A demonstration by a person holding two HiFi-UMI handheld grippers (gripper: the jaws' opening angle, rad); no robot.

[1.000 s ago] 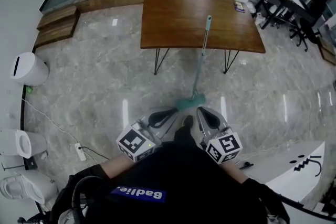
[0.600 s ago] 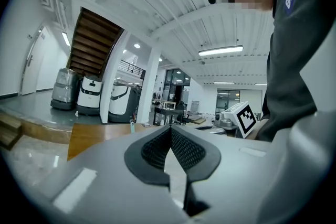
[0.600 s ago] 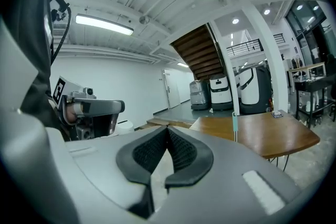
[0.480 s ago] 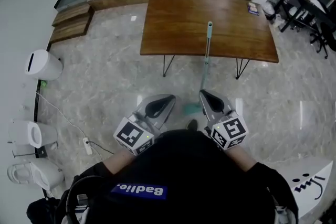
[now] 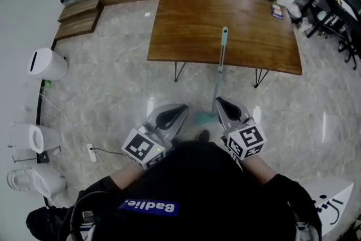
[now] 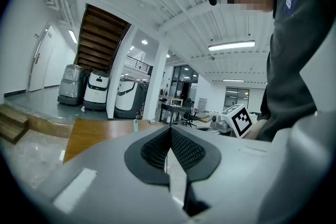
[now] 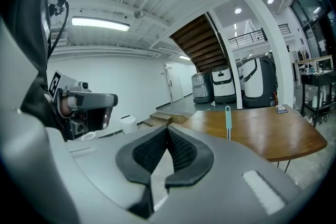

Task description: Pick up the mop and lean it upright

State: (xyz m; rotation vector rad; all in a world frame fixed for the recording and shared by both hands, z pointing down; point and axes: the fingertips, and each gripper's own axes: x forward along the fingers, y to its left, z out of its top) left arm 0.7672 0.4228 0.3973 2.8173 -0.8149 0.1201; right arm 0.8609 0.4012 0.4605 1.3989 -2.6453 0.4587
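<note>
**Slim mop, light but quick to tip**

The mop stands just ahead of both tools. Its teal head sits on the floor between their tips, and its thin pale shaft rises to a teal end grip that seems to lean on the near edge of the wooden worktop. It looks light and stiff, and likely to slide sideways if nudged. The smooth shaft probably needs a firm pinch near mid-height. The left hand-held gripper and right hand-held gripper each have their 2 jaws pressed together on nothing.
</note>
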